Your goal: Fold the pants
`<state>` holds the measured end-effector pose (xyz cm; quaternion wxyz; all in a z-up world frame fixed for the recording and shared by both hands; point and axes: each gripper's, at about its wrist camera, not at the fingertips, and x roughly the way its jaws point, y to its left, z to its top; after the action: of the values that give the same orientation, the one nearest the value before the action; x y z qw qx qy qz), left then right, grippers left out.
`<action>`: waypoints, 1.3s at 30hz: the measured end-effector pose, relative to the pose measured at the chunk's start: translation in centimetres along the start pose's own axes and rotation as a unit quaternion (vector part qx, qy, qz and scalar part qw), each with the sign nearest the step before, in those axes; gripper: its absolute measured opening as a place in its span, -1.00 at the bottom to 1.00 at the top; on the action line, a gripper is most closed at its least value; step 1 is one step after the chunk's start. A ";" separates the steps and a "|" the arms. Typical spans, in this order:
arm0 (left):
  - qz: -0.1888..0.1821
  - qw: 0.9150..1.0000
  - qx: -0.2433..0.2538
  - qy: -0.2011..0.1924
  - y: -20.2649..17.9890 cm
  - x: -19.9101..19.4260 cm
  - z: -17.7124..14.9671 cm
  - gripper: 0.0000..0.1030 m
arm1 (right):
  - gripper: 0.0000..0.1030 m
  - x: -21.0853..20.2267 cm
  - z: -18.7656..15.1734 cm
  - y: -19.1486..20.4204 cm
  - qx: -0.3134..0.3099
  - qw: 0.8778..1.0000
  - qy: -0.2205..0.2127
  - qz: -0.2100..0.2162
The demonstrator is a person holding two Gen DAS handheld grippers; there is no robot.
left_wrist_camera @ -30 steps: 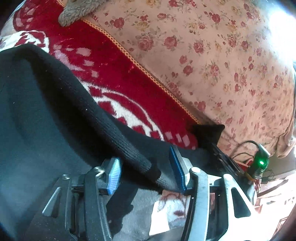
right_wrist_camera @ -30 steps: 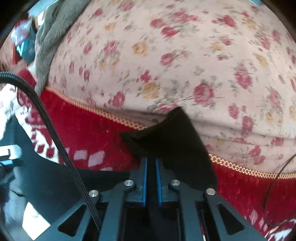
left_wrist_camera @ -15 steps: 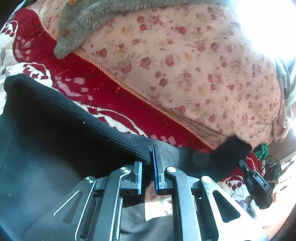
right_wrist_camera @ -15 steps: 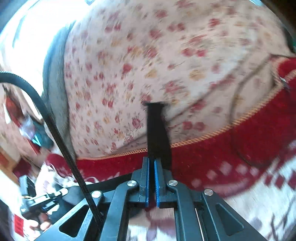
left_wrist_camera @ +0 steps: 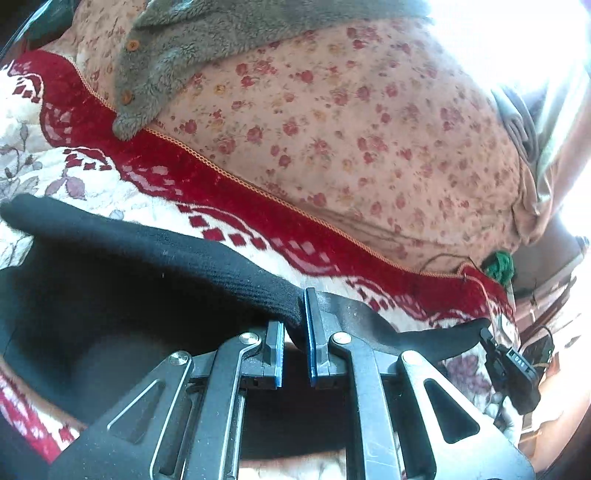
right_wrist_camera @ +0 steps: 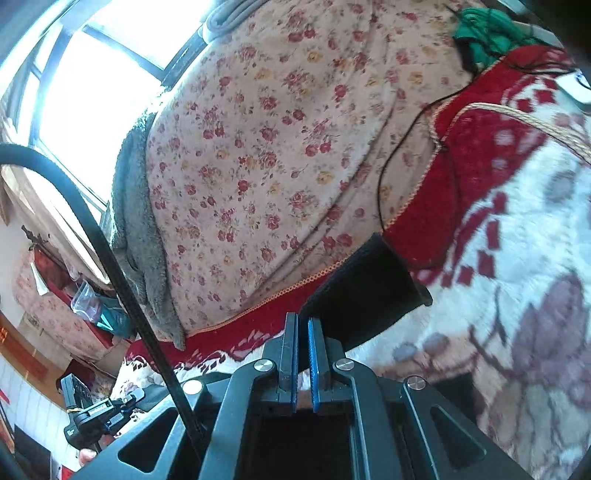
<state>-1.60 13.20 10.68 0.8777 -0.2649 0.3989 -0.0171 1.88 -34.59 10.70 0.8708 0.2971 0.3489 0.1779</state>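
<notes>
Evidently we have both grippers, left gripper (left_wrist_camera: 293,325) and right gripper (right_wrist_camera: 302,332), clenched on the pants (left_wrist_camera: 129,280): soft, limp knit, best held by the ribbed waistband (left_wrist_camera: 207,258).

This is a home — a lived-in bedroom or sitting room, by the soft furnishings. A plush red-and-white blanket (left_wrist_camera: 110,184) with a woven flower pattern covers the surface, edged in orange trim. Behind it rises a bulky quilt (left_wrist_camera: 351,129) in pink rose print, with a grey fleece garment (left_wrist_camera: 166,55) with buttons draped over it. A large window (right_wrist_camera: 92,92) lets in strong daylight. To the side stands a red piece of furniture (right_wrist_camera: 55,280) cluttered with household odds and ends — too blurred to name. A thin black cable (right_wrist_camera: 402,147) trails across the bedding, near a green bundle (right_wrist_camera: 484,33) at the blanket's far end.
</notes>
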 end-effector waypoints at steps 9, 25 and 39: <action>0.021 0.999 0.041 0.012 0.1 -1.1 -5.4 -0.84 | -0.92 -3.3 -5.3 -2.3 0.019 0.999 0.021 -0.016; 0.051 0.996 0.036 0.056 2.6 0.4 -10.6 -0.84 | -0.92 -4.0 -11.1 -6.6 0.075 0.994 0.060 -0.046; 0.066 0.997 0.025 0.016 5.2 -4.0 -9.6 -0.32 | -0.62 -4.5 -11.8 1.7 -0.066 0.995 0.056 -0.043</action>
<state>-12.03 14.29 5.76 0.8769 -0.2157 0.4288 0.0265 -9.85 -31.02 7.17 0.8745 0.2131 0.3972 0.1788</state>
